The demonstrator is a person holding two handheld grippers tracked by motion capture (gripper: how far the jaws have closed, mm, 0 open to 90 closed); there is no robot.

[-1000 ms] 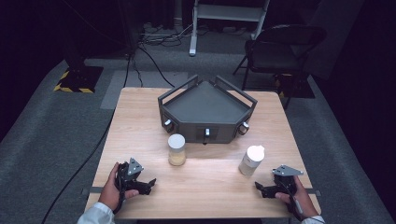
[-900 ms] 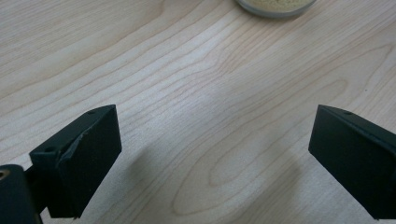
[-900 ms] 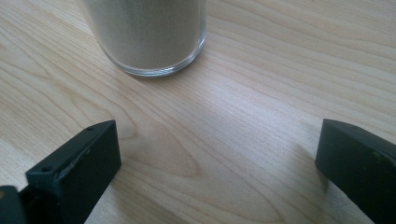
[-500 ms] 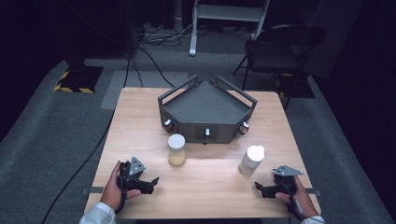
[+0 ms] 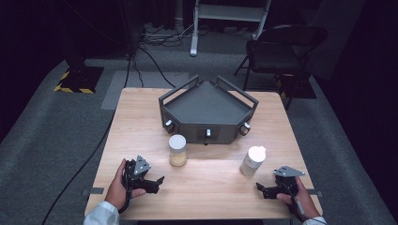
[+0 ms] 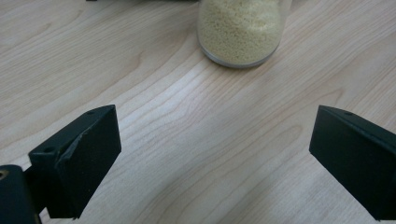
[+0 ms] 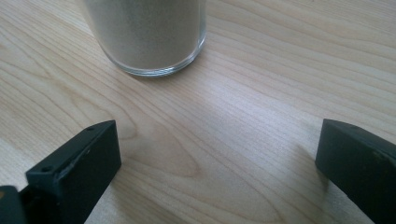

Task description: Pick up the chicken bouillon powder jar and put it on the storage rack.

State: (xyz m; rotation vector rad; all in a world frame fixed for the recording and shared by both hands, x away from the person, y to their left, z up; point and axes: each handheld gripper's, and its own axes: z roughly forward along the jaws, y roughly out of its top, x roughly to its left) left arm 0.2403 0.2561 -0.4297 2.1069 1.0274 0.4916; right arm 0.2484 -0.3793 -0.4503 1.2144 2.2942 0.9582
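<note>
A clear jar of yellow grains (image 5: 178, 150) with a white lid stands left of the table's middle; its lower part shows ahead in the left gripper view (image 6: 240, 30). A second jar with pale grey powder (image 5: 252, 161) stands to the right, and its base shows close ahead in the right gripper view (image 7: 147, 32). My left gripper (image 5: 157, 182) rests low near the front left edge, open, nothing between its jaws (image 6: 210, 163). My right gripper (image 5: 261, 190) sits near the front right edge, open and empty (image 7: 217, 172), a short way from the powder jar.
A dark grey angular tray with raised rails (image 5: 208, 110) sits at the back middle of the wooden table (image 5: 211, 187). A folding chair (image 5: 281, 44) and cables lie on the floor beyond the table.
The left gripper has shifted slightly forward and right toward the grain jar. The right gripper has stayed where it was.
</note>
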